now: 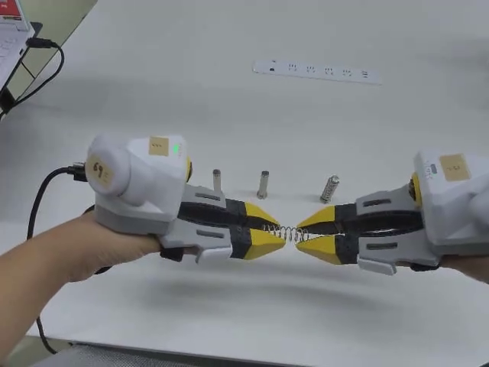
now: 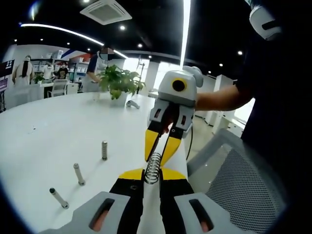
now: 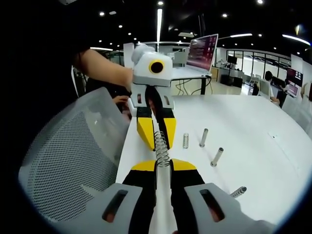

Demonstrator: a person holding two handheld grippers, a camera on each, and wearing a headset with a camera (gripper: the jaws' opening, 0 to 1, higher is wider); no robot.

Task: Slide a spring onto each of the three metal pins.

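Two grippers meet tip to tip above the white tabletop (image 1: pixel 153 99), with a small coiled steel spring (image 1: pixel 290 233) held between them. The left gripper (image 1: pixel 279 229) has its yellow-tipped fingers pinched narrow on one end of the coil. The right gripper (image 1: pixel 299 229) has its fingers pinched narrow on the other end. The spring bridges the short gap between the tips, level and clear of the tabletop. Behind it three short upright metal pins stand in a row. The right-hand pin (image 1: pixel 330 188) already wears a spring; the middle pin (image 1: pixel 263 183) and the left-hand pin (image 1: pixel 217 182) are bare. A long white power strip (image 1: pixel 317 71) lies farther back.
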